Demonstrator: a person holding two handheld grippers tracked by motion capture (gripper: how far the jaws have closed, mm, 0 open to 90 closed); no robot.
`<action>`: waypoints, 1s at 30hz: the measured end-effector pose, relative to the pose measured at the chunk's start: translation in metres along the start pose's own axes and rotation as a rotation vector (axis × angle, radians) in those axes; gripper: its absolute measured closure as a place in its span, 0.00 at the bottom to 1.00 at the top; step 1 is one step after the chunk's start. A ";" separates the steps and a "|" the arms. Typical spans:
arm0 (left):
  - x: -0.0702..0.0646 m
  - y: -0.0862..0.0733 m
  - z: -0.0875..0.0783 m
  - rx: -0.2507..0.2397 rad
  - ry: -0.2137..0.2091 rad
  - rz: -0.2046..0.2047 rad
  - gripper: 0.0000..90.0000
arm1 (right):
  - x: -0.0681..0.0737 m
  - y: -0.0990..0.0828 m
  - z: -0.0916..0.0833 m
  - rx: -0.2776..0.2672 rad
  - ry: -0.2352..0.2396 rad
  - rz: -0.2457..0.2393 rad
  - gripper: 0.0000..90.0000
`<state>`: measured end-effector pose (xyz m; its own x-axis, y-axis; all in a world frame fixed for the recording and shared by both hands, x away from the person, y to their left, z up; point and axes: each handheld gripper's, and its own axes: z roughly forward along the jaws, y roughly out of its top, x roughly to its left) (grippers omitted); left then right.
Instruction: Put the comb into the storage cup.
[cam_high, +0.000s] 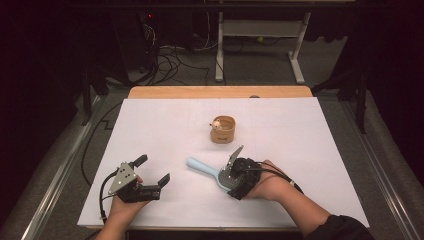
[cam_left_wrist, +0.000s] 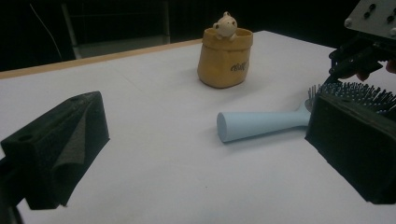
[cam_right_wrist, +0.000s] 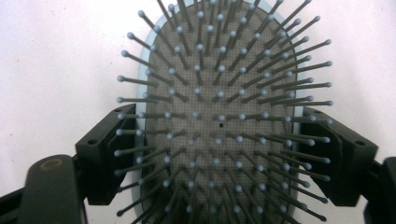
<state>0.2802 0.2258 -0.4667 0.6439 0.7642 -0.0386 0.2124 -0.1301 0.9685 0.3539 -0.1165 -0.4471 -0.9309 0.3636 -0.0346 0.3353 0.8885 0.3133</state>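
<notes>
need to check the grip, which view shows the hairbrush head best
The right gripper view: the hairbrush head fills it, bristles up, with the right gripper jaws against both edges of the head. The high view shows the whole brush small on the table. The left gripper view shows mainly its light blue handle and some bristles.

A light-blue plastic paddle hairbrush (cam_high: 212, 172) with a grey cushion of ball-tipped bristles is laid flat on the white table top (cam_high: 165, 125), bristles facing up. It is found right of the middle, nearer the front edge than the back edge. Its round, blunt-ended handle (cam_left_wrist: 261, 123) is pointed towards the left edge and slightly away from the front edge. In the right gripper view, the oval head (cam_right_wrist: 219, 116) is seen clamped at both long sides.
</notes>
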 end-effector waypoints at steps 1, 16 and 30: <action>0.000 0.000 0.000 0.000 -0.001 -0.002 0.01 | 0.000 0.001 0.000 0.009 0.000 0.004 0.22; 0.000 0.000 0.001 0.009 -0.009 -0.007 0.00 | 0.000 0.009 0.000 0.067 -0.003 0.008 0.23; -0.002 0.000 0.002 0.022 -0.005 0.010 0.00 | -0.002 0.010 -0.002 0.058 0.010 0.036 0.23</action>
<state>0.2801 0.2229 -0.4670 0.6500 0.7593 -0.0300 0.2217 -0.1517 0.9633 0.3590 -0.1090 -0.4416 -0.9196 0.3926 -0.0148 0.3757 0.8899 0.2585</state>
